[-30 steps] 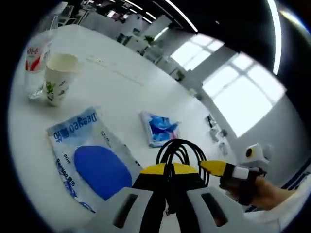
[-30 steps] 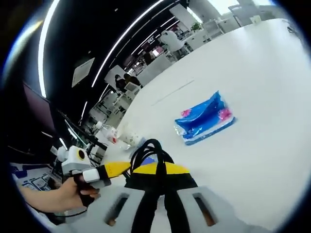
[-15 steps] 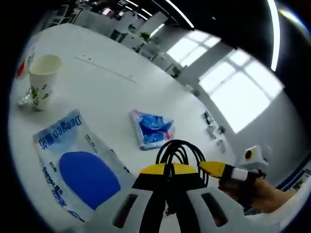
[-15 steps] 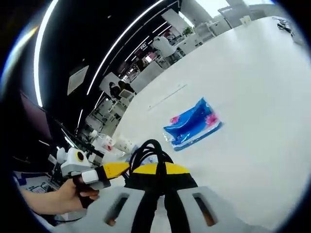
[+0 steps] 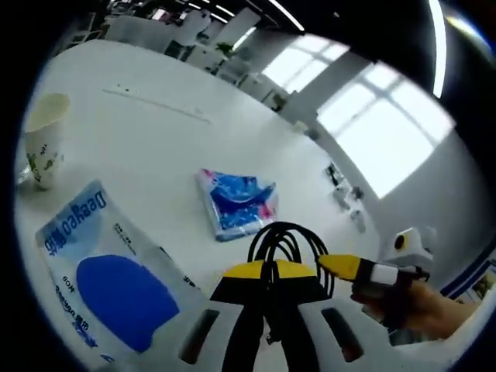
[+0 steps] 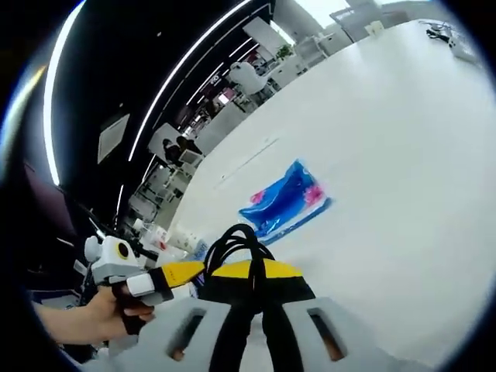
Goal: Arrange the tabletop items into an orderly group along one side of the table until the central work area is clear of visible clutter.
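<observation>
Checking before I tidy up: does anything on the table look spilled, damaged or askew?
Nothing looks spilled or damaged. The paper cup stands upright. The blue tissue pack and the large blue-and-white pouch lie flat on the white table, apart and at different angles, loose rather than grouped along one side.

Both cameras have swung, so most of the shift is the views' own. In the left gripper view the paper cup [image 5: 40, 138] now sits at the far left edge, and the clear bottle that stood beside it a second ago has slid out of frame. The big blue-and-white pouch [image 5: 108, 271] lies lower and further left — the small blue packet [image 5: 235, 203] likewise. In the right gripper view that packet [image 6: 287, 200] sits further left, seemingly smaller.
</observation>
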A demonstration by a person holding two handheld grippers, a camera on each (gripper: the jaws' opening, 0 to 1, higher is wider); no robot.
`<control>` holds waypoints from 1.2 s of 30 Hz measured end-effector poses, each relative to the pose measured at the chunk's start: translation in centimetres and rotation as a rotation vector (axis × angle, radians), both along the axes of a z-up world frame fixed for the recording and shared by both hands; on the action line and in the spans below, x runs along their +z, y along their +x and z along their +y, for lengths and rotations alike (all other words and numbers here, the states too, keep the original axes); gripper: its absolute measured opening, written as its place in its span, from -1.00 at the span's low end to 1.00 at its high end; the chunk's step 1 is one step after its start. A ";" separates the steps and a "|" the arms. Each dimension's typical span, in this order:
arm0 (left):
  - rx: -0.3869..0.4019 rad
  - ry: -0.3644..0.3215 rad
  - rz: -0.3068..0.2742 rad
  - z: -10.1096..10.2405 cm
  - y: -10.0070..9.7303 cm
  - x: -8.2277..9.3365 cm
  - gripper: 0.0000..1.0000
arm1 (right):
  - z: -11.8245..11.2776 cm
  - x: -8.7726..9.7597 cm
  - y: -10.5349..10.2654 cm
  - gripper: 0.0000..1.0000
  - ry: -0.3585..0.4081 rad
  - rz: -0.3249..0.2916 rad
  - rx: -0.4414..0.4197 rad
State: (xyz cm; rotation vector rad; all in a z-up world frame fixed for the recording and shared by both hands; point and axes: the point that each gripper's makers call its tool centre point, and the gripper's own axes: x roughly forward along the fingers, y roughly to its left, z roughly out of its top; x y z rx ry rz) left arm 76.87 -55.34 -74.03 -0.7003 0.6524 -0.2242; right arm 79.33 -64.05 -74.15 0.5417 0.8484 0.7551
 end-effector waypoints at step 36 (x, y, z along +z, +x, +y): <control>-0.132 0.172 0.165 -1.2 0.7 -5.8 -1.00 | -0.8 -4.7 1.8 -1.00 -0.157 0.031 0.067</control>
